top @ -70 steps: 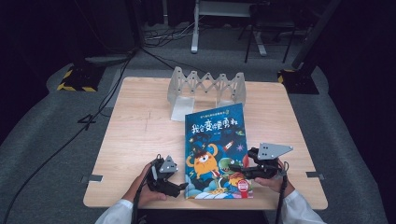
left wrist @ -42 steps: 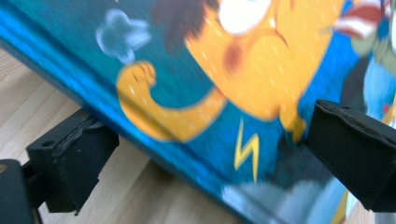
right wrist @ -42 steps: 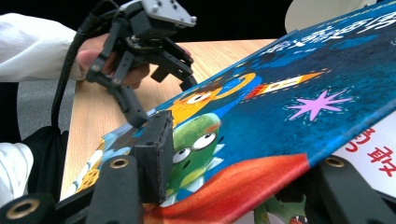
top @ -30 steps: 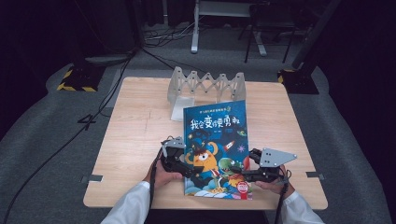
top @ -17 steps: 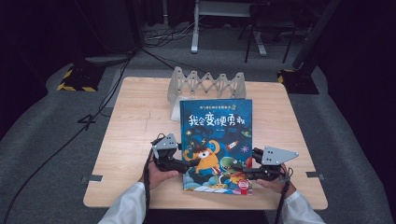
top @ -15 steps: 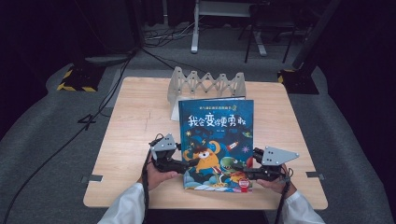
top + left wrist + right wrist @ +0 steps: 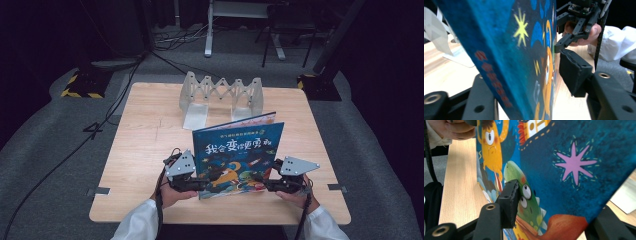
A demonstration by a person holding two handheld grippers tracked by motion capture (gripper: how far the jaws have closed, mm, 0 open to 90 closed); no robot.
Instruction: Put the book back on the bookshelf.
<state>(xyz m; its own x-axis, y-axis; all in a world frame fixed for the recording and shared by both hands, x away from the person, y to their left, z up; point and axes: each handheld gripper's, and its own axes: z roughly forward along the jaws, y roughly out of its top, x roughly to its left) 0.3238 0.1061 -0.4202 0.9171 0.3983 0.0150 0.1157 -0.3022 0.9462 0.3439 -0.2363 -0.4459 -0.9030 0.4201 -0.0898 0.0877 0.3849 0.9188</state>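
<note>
- A blue picture book [image 7: 239,152] with cartoon monsters on its cover is held above the near half of the wooden table [image 7: 140,150], tilted up so that the cover faces the person and its top edge leans toward 12 o'clock.
- The left claw [image 7: 200,184] is at the book's lower corner at 9 o'clock. Its jaws have just been closing, with the book's spine edge between them. In the left gripper view one black pad [image 7: 574,72] stands just beside the cover, and I cannot tell whether it presses on it.
- The right claw [image 7: 264,183] is at the book's lower corner at 3 o'clock. In the right gripper view a pad [image 7: 509,203] lies against the cover by the green monster, with the book between the jaws, so it is clamped on the book.
- A hand [image 7: 172,195] in a white sleeve holds each tool from 6 o'clock.
- A white accordion-fold rack [image 7: 221,92] stands on the table at 12 o'clock from the book, well apart from it, with a flat white sheet [image 7: 196,116] just in front of its left end.
</note>
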